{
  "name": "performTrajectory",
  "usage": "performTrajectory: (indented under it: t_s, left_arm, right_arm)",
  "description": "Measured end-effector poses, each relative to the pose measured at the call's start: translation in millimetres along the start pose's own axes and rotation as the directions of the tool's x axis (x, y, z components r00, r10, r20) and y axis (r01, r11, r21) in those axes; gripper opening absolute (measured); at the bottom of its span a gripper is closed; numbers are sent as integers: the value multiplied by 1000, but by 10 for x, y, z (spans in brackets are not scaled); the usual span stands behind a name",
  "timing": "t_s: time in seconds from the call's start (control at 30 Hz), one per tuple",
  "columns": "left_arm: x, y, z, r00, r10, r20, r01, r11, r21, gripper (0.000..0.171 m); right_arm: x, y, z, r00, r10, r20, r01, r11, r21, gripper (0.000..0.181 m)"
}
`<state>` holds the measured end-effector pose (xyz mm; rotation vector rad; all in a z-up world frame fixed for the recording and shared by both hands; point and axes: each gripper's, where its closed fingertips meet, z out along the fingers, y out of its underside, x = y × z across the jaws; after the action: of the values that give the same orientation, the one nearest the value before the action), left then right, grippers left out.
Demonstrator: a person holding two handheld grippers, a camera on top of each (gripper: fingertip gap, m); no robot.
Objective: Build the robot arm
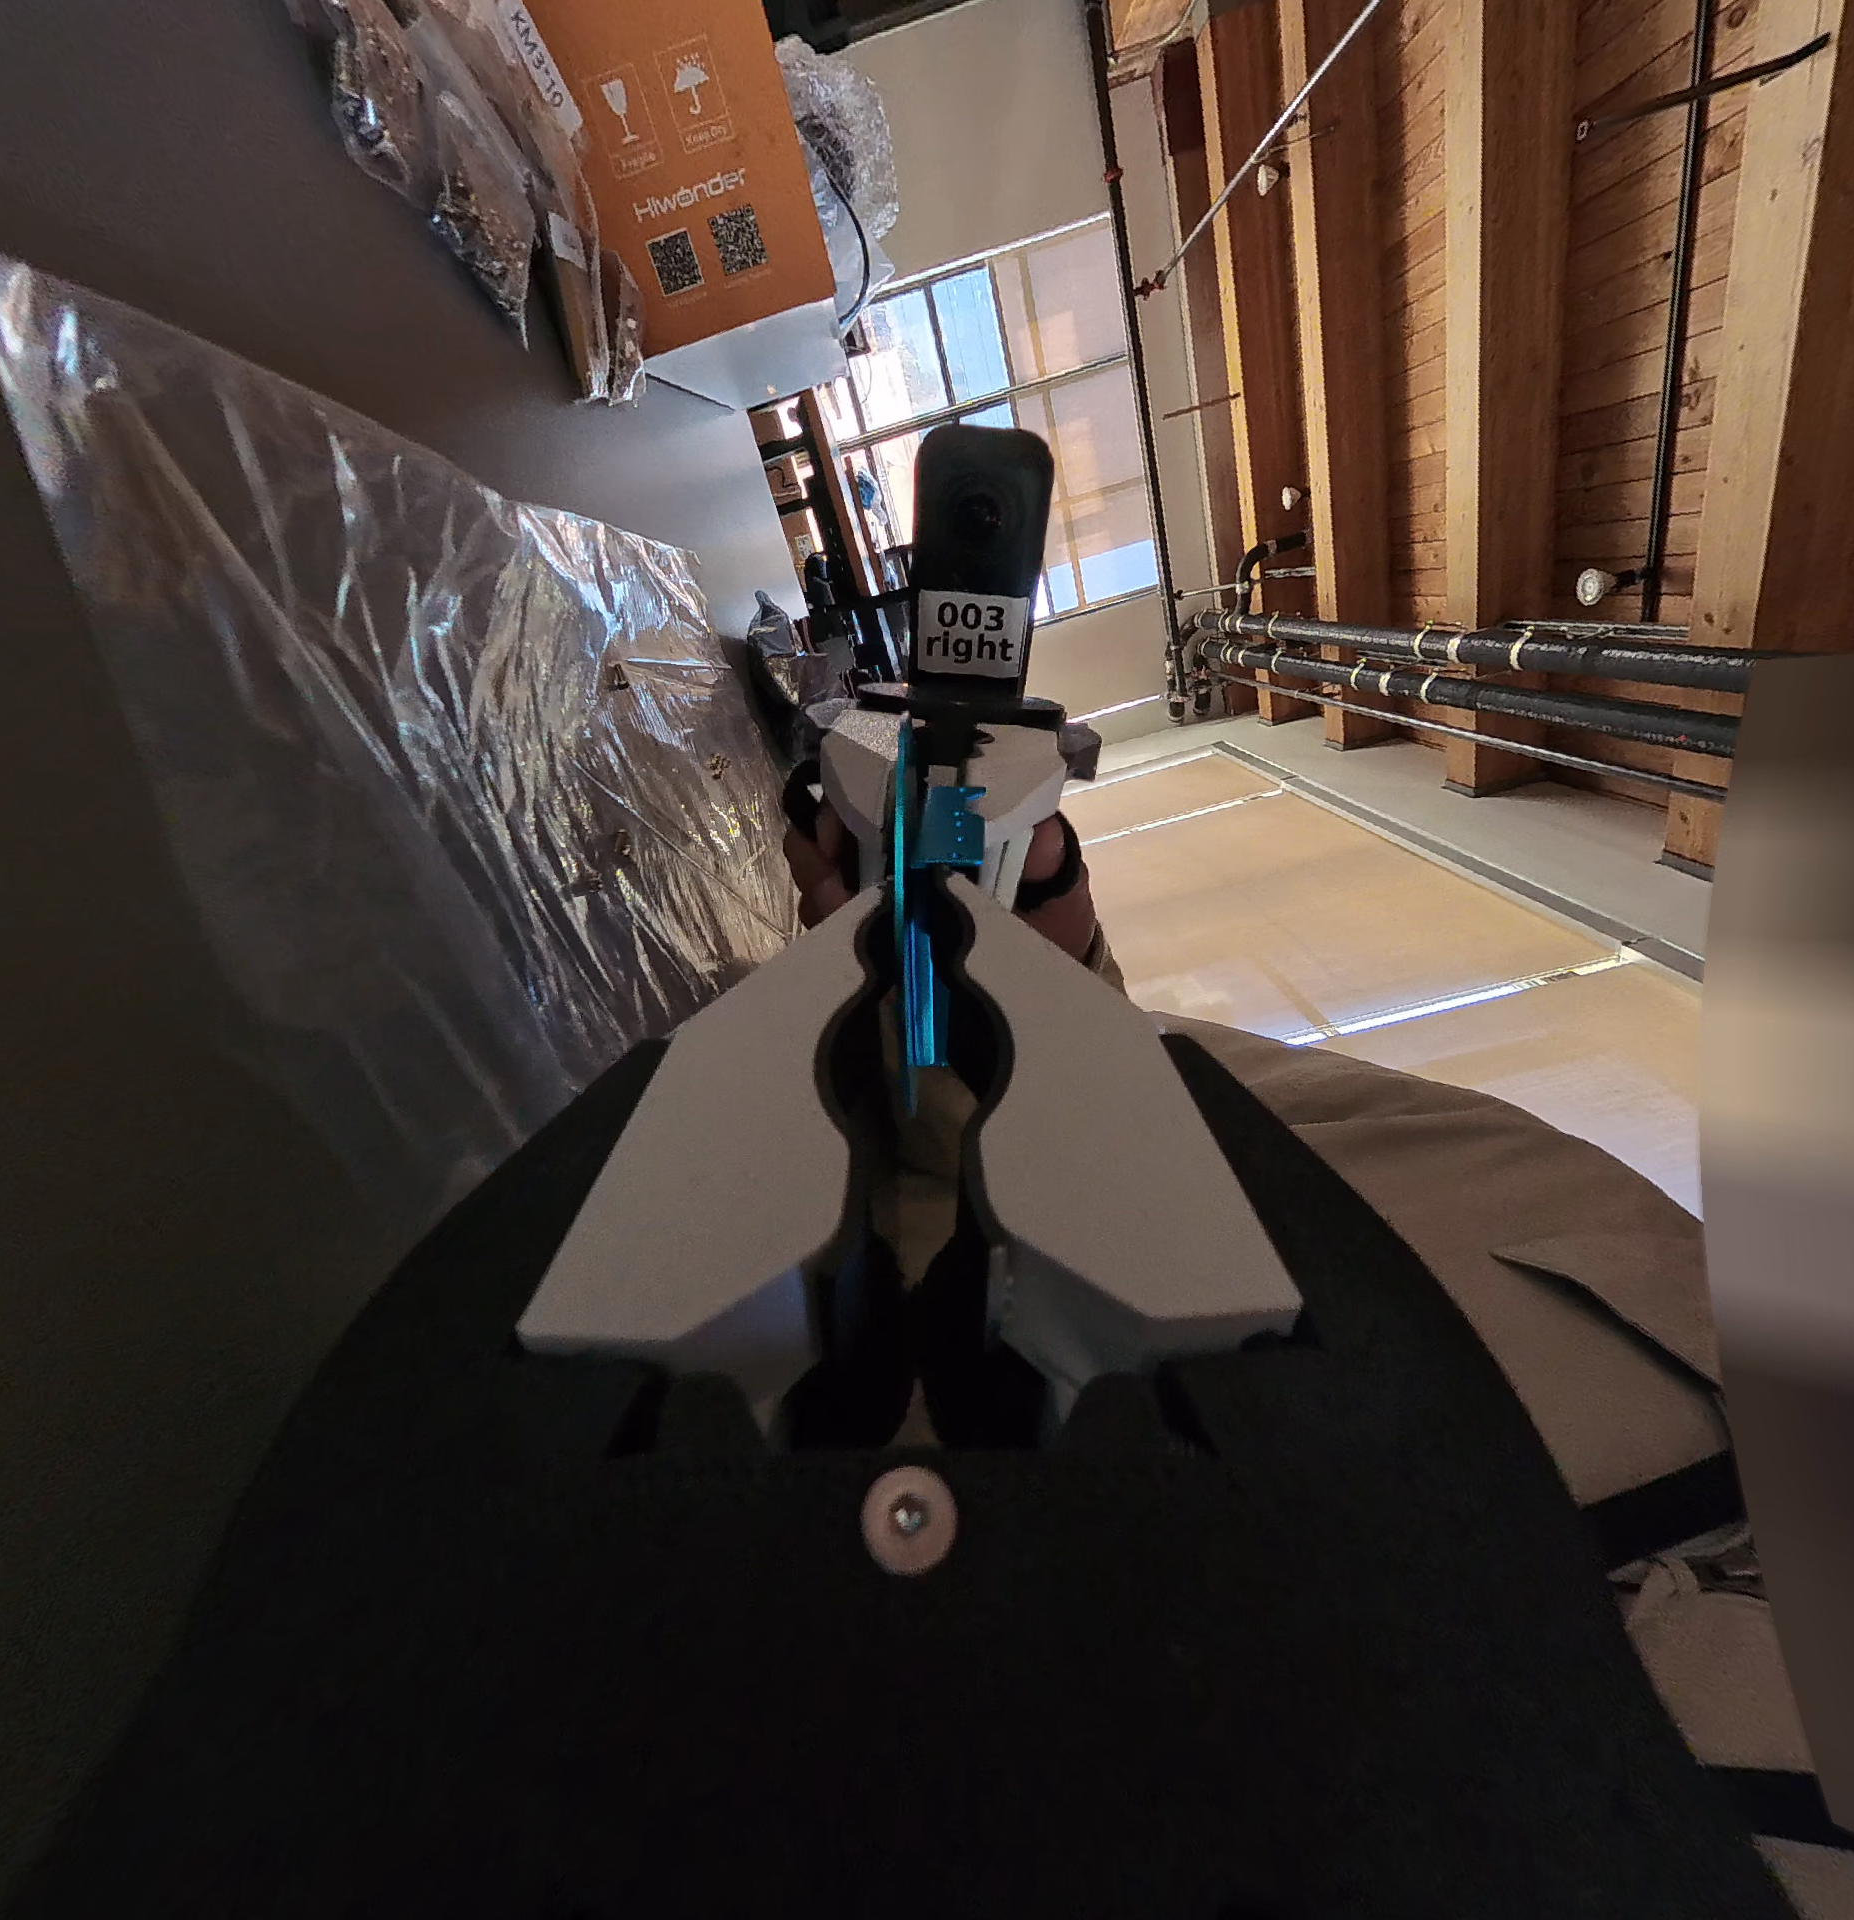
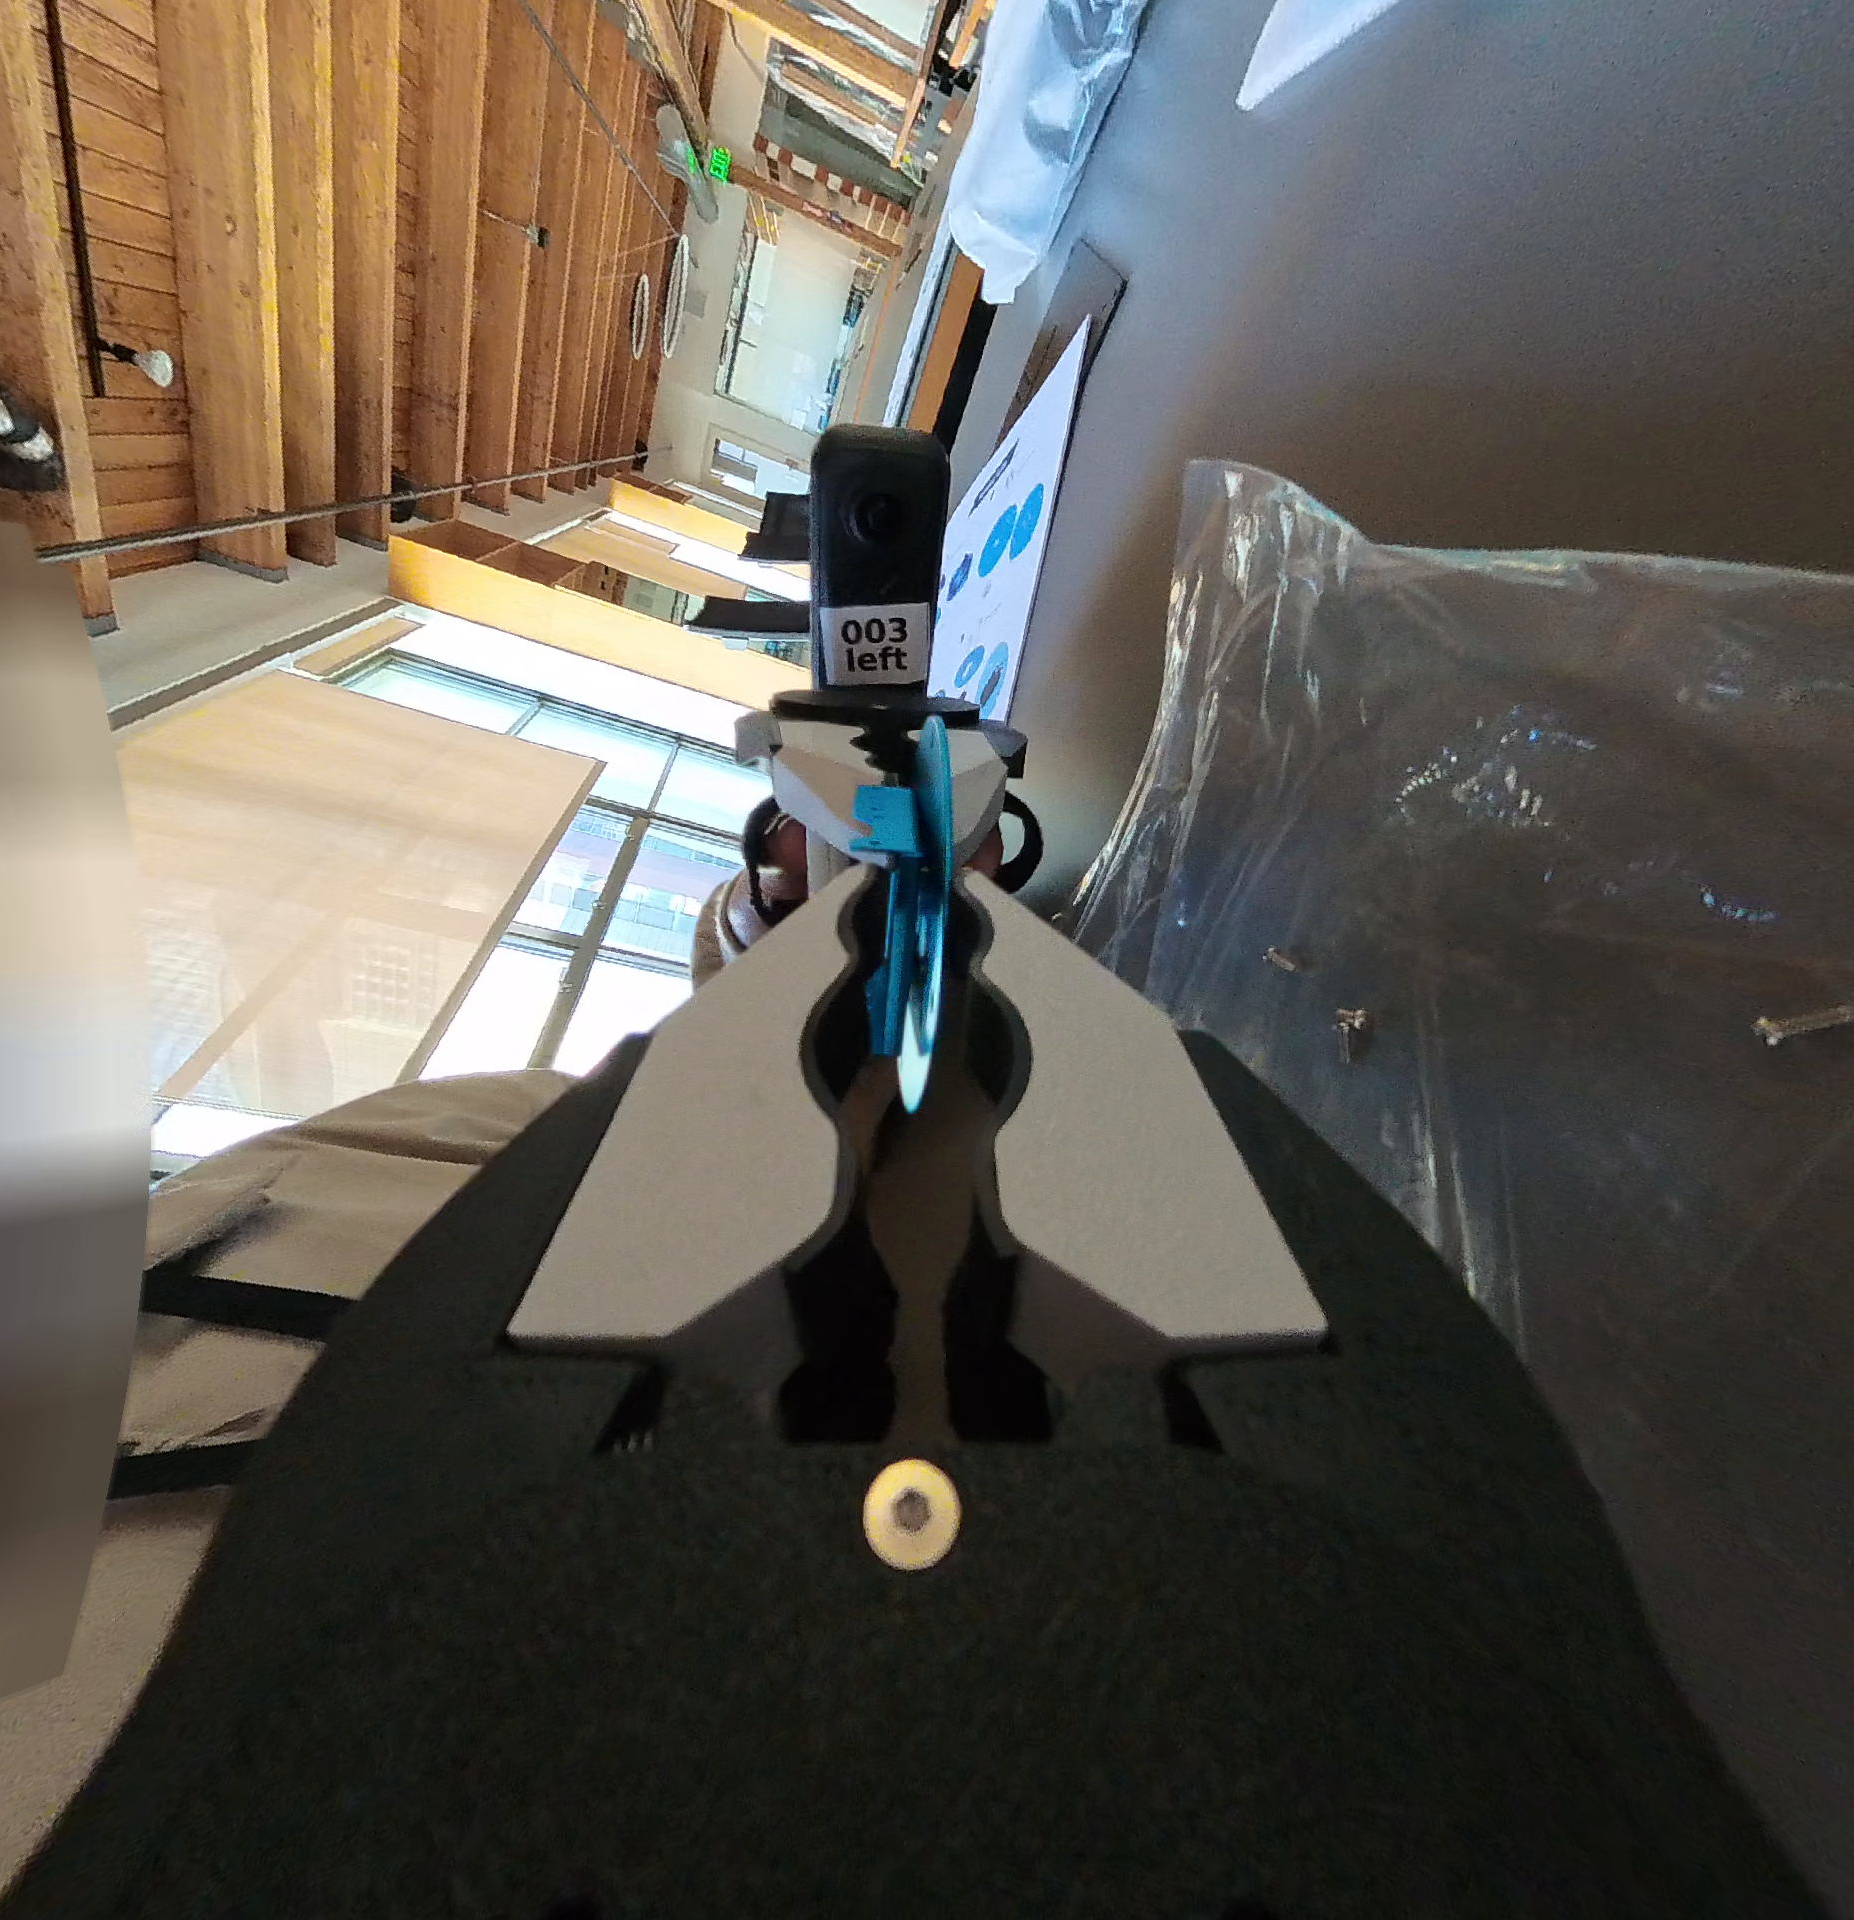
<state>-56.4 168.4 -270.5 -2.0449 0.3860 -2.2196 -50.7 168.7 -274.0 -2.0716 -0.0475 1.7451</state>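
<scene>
Left wrist view: left tool [image 1: 910,914] clamped on blue disc [image 1: 915,997]. Right wrist view: right tool [image 2: 915,883] clamped on same disc [image 2: 928,935] with blue bracket [image 2: 881,826]; tools face tip to tip. Clear plastic bag [image 2: 1525,831] beside, small screws [image 2: 1796,1029] inside.

The two hand-held grippers face each other tip to tip, the left gripper [image 1: 907,904] and right gripper [image 2: 907,894] meeting on a thin blue metal disc with a bracket [image 1: 918,987] between them, beside a crinkled clear plastic bag [image 2: 1525,831].
</scene>
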Motion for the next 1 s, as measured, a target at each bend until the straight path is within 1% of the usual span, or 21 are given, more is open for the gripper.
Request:
performTrajectory:
  t_s: [0.03, 0.13, 0.3, 0.4, 0.43, 0.57, 0.67, 0.73, 0.8, 0.9, 1.0]
  left_arm:
    - [7, -4, 1, 1000, 3, -3, -3, 1000, 2, 3]
    - [26, -9, 5, 1000, 10, -10, -10, 1000, 7, 3]
    - [28, -31, 1, 998, 62, 17, -63, 998, 16, 3]
    - [39, -27, 2, 996, 83, 20, -83, 997, 10, 3]
    - [49, -19, 9, 995, 97, 20, -97, 995, 4, 3]
    - [120, 19, 46, 977, 210, 30, -209, 977, -32, 4]
    - [158, 82, 82, 950, 310, 30, -307, 948, -83, 4]
    - [161, 125, 106, 938, 346, 21, -342, 932, -117, 6]
    - [147, 140, 134, 921, 389, 25, -383, 914, -131, 6]
    - [150, 130, 172, 900, 434, 21, -429, 895, -126, 7]
    - [113, 121, 205, 905, 424, 34, -417, 900, -123, 7]
  right_arm:
    - [-1, -7, -2, 1000, -15, -3, 15, 1000, 3, 7]
    - [-19, -23, -3, 1000, -24, 9, 24, 1000, 16, 5]
    - [-16, -48, 13, 999, -18, 32, 17, 999, 41, 5]
    - [-24, -44, 14, 998, -50, 30, 48, 998, 42, 5]
    - [-34, -40, 5, 998, -66, 25, 65, 997, 36, 4]
    - [-114, -30, -44, 972, -234, -4, 234, 972, 19, 5]
    - [-169, 7, -94, 935, -355, -15, 355, 935, -14, 5]
    - [-190, 33, -129, 896, -443, -31, 442, 896, -43, 4]
    - [-191, 41, -163, 863, -501, -61, 498, 865, -66, 4]
    - [-203, 32, -203, 845, -528, -81, 524, 849, -63, 4]
    - [-158, 29, -230, 882, -464, -78, 462, 886, -47, 4]
